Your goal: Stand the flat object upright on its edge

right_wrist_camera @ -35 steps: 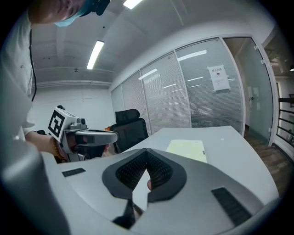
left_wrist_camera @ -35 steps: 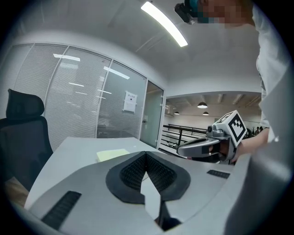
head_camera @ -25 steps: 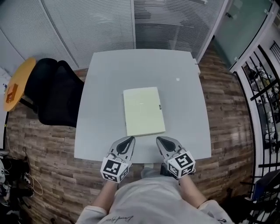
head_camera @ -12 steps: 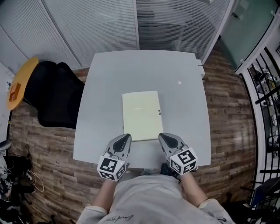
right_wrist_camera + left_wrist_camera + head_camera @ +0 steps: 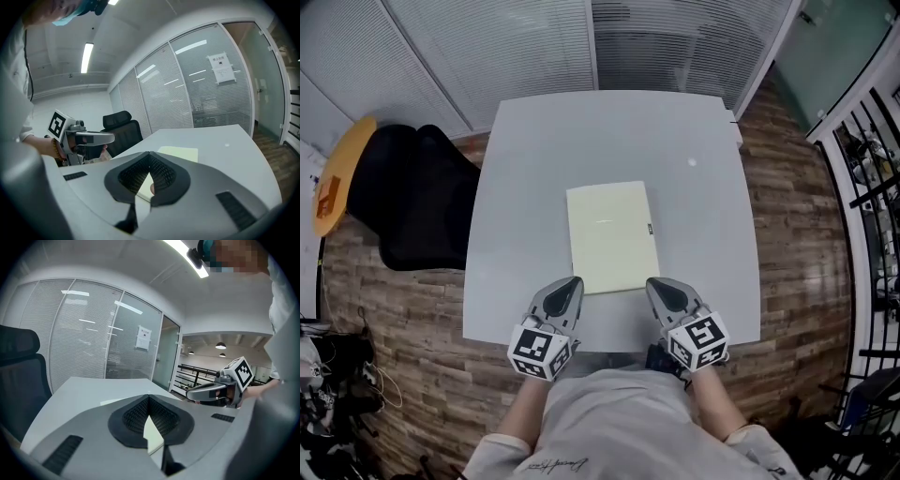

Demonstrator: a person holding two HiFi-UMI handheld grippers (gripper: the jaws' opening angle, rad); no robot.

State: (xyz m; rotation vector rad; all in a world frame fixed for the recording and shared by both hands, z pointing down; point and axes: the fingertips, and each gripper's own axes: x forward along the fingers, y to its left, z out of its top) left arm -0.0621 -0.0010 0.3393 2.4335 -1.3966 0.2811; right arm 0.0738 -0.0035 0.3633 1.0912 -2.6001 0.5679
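My left gripper (image 5: 564,292) and right gripper (image 5: 662,292), both closed and empty, sit just beside the pad's (image 5: 611,237) near edge. Lifting that edge probably comes next.

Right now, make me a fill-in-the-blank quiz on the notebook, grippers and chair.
The notebook lies ___ on the table.
The left gripper and right gripper both have their jaws ___.
The chair beside the table is coloured ___.
Missing words: flat; shut; black.
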